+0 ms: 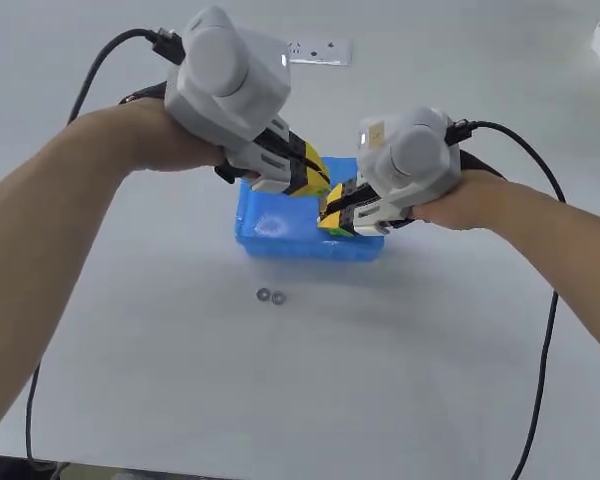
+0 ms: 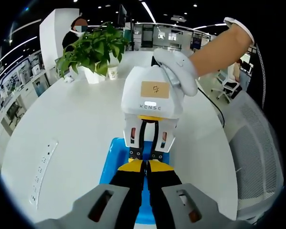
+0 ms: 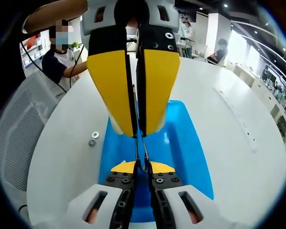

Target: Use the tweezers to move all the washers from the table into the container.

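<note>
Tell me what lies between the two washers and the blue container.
Only bare white table. In the head view the washers lie apart from the blue container, nothing between; the right gripper view shows the same gap.

Your left forearm (image 1: 50,220) reaches in from the lower left. Your left hand (image 1: 155,135) is wrapped around the grey body of the left gripper (image 1: 310,180), which points right and slightly down. Your right forearm (image 1: 560,240) comes in from the right. Your right hand (image 1: 470,200) grips the right gripper (image 1: 332,215), which points left, so the two grippers meet nose to nose with their yellow tips almost touching. The left gripper sits a little higher than the right. In both gripper views the jaws are drawn together to a thin slit. Slim tweezers (image 3: 142,143) run from one pair of jaws to the other, pinched at both ends.
</note>
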